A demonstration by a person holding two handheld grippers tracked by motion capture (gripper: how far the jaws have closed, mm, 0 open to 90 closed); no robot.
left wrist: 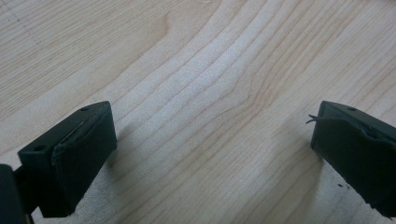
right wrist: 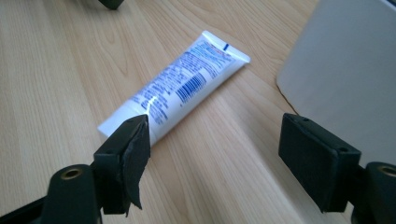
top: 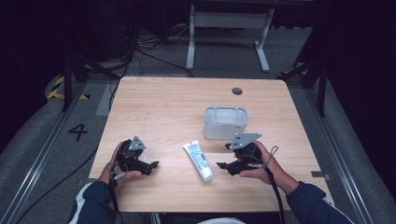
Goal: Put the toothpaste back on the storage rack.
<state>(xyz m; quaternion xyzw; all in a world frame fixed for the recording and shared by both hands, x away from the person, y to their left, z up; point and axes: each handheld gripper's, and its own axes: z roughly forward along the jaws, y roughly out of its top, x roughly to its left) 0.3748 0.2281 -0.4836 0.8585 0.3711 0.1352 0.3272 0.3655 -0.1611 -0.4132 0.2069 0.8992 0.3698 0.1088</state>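
A white tube (top: 199,160) with blue print lies flat on the wooden table (top: 168,107), between the two hands. Behind it stands a white bin (top: 226,122). My right gripper (top: 223,166) is held just right of the tube, pointing at it. In the right gripper view its jaws are wide apart, the tube (right wrist: 177,91) lies ahead by the left jaw, and the bin wall (right wrist: 345,79) rises at the right. My left gripper (top: 154,165) rests low at the front left. In the left gripper view its jaws are spread over bare wood (left wrist: 205,116).
A round cable hole (top: 237,91) sits near the table's far edge. Beyond the table are a white desk frame (top: 229,28), floor cables and dark stands. The person's sleeves enter at the bottom edge.
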